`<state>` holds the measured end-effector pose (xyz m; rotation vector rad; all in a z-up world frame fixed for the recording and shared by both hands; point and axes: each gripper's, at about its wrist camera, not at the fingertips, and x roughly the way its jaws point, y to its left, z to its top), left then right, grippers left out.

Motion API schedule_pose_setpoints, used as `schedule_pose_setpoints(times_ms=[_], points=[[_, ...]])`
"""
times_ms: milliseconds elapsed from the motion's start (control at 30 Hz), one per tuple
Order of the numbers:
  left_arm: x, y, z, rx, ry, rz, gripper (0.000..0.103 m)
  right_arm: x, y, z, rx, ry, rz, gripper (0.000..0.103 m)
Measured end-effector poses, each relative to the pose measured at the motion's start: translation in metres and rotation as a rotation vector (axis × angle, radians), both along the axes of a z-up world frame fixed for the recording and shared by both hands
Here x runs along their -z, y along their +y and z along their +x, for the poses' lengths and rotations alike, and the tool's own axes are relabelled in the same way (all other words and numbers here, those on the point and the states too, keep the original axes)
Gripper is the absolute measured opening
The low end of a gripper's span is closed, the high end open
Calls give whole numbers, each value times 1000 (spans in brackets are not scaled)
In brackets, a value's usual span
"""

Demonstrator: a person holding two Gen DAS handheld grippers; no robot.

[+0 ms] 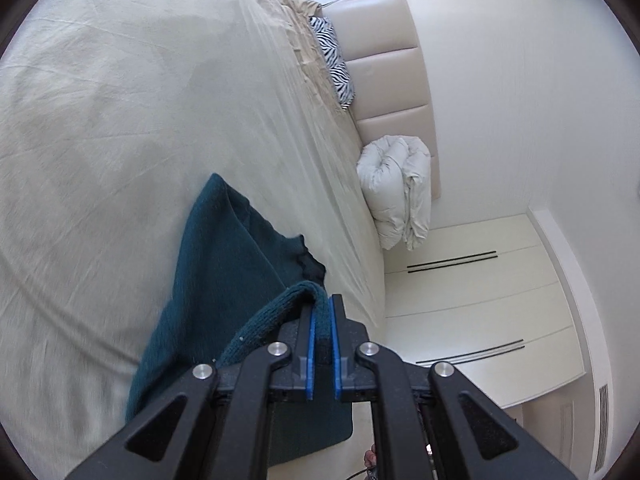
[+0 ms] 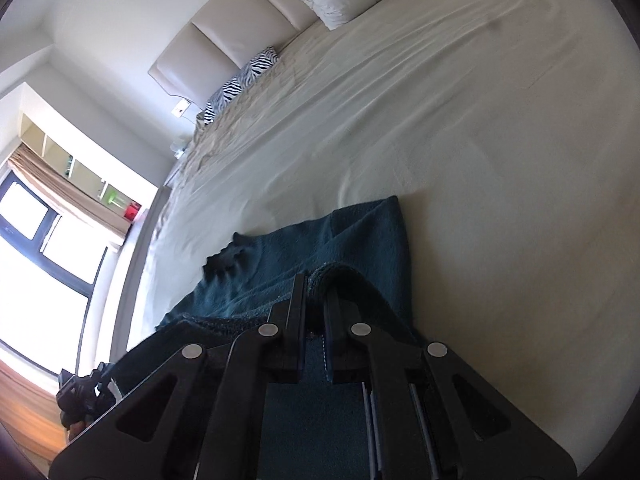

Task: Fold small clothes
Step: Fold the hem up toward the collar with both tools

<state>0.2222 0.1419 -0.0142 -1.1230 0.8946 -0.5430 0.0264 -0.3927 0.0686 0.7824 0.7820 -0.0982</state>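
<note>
Left wrist view: the left gripper is clenched on an edge of the teal knit garment; the right gripper grips another edge. The garment drapes on the bed — uneven pull may skew the fold, or the knit could slip free.

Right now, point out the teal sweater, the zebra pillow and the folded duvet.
teal sweater (image 1: 216, 264): left wrist view, flat knit body.
zebra pillow (image 1: 334, 66): left wrist view, striped face.
folded duvet (image 1: 394, 188): left wrist view, puffy middle.
</note>
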Motion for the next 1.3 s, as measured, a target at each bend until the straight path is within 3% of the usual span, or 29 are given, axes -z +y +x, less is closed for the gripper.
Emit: schedule_pose_setpoints(times_ms=[433, 467, 500, 533, 633, 767, 900, 967, 1067, 1167, 1300], points=[[47, -9, 71, -28, 93, 111, 9, 59, -12, 92, 38, 100, 1, 6], [53, -10, 75, -31, 115, 135, 15, 64, -13, 97, 40, 108, 3, 6], [56, -11, 76, -30, 124, 139, 32, 70, -14, 102, 41, 114, 7, 6], [59, -11, 77, -34, 120, 136, 43, 77, -15, 108, 43, 127, 8, 7], [53, -11, 73, -41, 77, 142, 58, 94, -19, 115, 57, 145, 31, 8], [37, -7, 58, -56, 30, 187, 68, 101, -24, 106, 71, 108, 51, 12], [33, 5, 35, -81, 21, 188, 70, 94, -26, 96, 88, 99, 23, 25], [32, 9, 22, -87, 13, 198, 70, 87, -27, 88, 119, 89, 9, 63], [27, 6, 1, -72, -6, 242, 70, 73, -30, 73, 143, 60, -15, 64], [25, -1, -20, -49, -29, 295, 70, 69, -19, 61, 67, 96, -59, 63], [30, -11, -35, -9, -43, 364, 70, 63, 8, 40, -30, 135, -191, 62]])
